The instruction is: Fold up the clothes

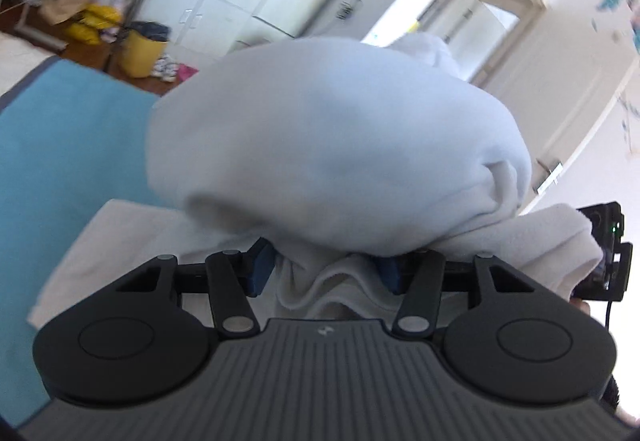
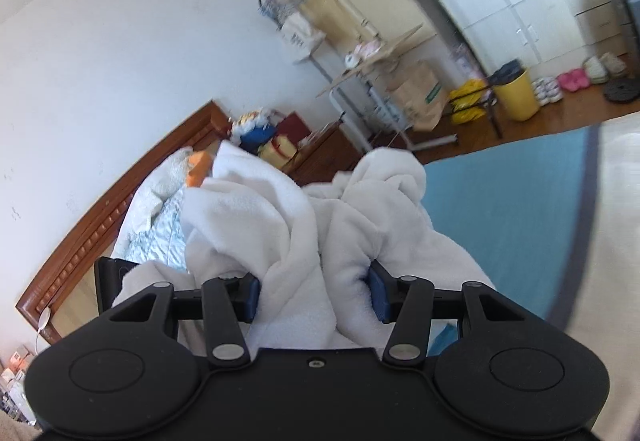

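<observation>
While both tools are lifted above the bed, the left gripper [image 1: 326, 273] has its blue rubber pads clamped on a bunched fold of a white fleece garment [image 1: 320, 153]; the soft cloth bulges forward in a smooth rounded mound, with a rippled hem hanging near the black ribbed body. The right gripper [image 2: 316, 295] pinches another thick wad of the same fluffy garment [image 2: 280, 209], which rises in deep rumpled folds between its pads. Below and to the right lies a flat teal bedspread [image 2: 500, 221]; far off stand a carved wooden headboard [image 2: 120, 201], a yellow round bin [image 2: 516, 97] and a creased brown paper bag [image 2: 420, 93].
</observation>
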{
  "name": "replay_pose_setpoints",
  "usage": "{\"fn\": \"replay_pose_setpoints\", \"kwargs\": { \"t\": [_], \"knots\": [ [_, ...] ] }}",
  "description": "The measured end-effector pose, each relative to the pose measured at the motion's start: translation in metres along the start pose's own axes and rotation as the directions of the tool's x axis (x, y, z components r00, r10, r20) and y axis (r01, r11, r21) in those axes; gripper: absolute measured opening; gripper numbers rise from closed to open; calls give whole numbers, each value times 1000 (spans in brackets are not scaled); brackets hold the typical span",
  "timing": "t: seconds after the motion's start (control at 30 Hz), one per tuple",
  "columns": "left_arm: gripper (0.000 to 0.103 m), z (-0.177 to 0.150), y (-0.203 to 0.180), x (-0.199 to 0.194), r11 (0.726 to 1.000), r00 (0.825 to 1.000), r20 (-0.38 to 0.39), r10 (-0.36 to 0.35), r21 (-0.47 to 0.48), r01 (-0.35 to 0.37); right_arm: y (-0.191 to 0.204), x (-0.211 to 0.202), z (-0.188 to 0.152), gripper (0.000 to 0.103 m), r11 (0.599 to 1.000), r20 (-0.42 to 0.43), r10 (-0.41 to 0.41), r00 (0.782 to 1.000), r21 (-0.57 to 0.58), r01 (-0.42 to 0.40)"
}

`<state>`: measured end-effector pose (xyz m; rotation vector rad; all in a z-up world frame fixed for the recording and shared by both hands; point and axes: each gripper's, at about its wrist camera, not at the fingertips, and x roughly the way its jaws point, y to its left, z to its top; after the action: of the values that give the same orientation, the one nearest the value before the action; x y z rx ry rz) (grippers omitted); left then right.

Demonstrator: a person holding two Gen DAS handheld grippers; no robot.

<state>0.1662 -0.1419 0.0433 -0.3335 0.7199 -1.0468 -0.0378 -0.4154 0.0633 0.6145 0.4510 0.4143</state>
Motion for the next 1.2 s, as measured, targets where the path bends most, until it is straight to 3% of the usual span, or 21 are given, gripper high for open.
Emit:
{"fn": "replay_pose_setpoints", "kwargs": {
  "t": [0.13, 0.23, 0.3, 0.33, 0.37, 0.4, 0.47, 0.53, 0.6, 0.73, 0.83, 0.93, 1.03, 1.13, 1.2],
  "knots": [
    [49, 20, -43, 24, 993, 999, 40, 13, 120, -18, -13, -42, 7, 56, 1000, 94, -5, 996, 4, 5],
    [49, 21, -87, 36, 961, 986, 158, 54, 260, -94, -16, -68, 17, 54, 999, 195, 3, 981, -51, 7],
    [58, 17, -110, 46, 909, 963, 228, 147, 354, -223, -11, -80, 21, 53, 979, 298, -16, 954, -191, 77],
    [74, 13, -122, 50, 870, 944, 264, 197, 397, -292, -10, -85, 17, 52, 944, 377, -17, 926, -300, 140],
    [83, 9, -122, 61, 834, 928, 268, 258, 424, -354, -21, -90, 13, 51, 920, 440, -14, 898, -345, 183],
    [83, 5, -116, 74, 797, 910, 255, 326, 444, -410, -40, -91, 12, 51, 929, 465, -61, 883, -296, 220],
    [83, -10, -93, 97, 753, 891, 194, 411, 478, -451, -87, -85, 16, 54, 931, 408, -298, 863, -76, 358],
    [83, -28, -66, 113, 746, 878, 122, 463, 482, -460, -122, -82, 10, 54, 856, 325, -489, 810, 2, 516],
    [83, -40, -40, 127, 774, 876, 52, 479, 446, -450, -146, -90, 1, 54, 813, 277, -564, 778, 25, 581],
    [83, -56, -22, 136, 812, 870, -35, 492, 377, -445, -169, -111, -3, 55, 836, 271, -547, 792, 228, 499],
    [83, -70, -28, 122, 827, 875, -50, 481, 355, -435, -164, -102, -7, 62, 838, 244, -540, 806, 247, 487],
    [83, -93, -36, 110, 843, 886, -39, 462, 331, -425, -155, -89, -26, 67, 851, 163, -518, 840, 203, 485],
    [83, -129, -49, 102, 814, 867, -21, 497, 357, -458, -146, -67, -38, 74, 861, 61, -501, 864, 140, 489],
    [83, -131, -44, 110, 780, 845, -4, 535, 386, -492, -142, -56, -41, 74, 839, 47, -540, 840, 113, 533],
    [83, -130, -42, 111, 782, 845, -5, 535, 381, -493, -152, -62, -41, 74, 839, 35, -531, 847, 165, 519]
  ]
}}
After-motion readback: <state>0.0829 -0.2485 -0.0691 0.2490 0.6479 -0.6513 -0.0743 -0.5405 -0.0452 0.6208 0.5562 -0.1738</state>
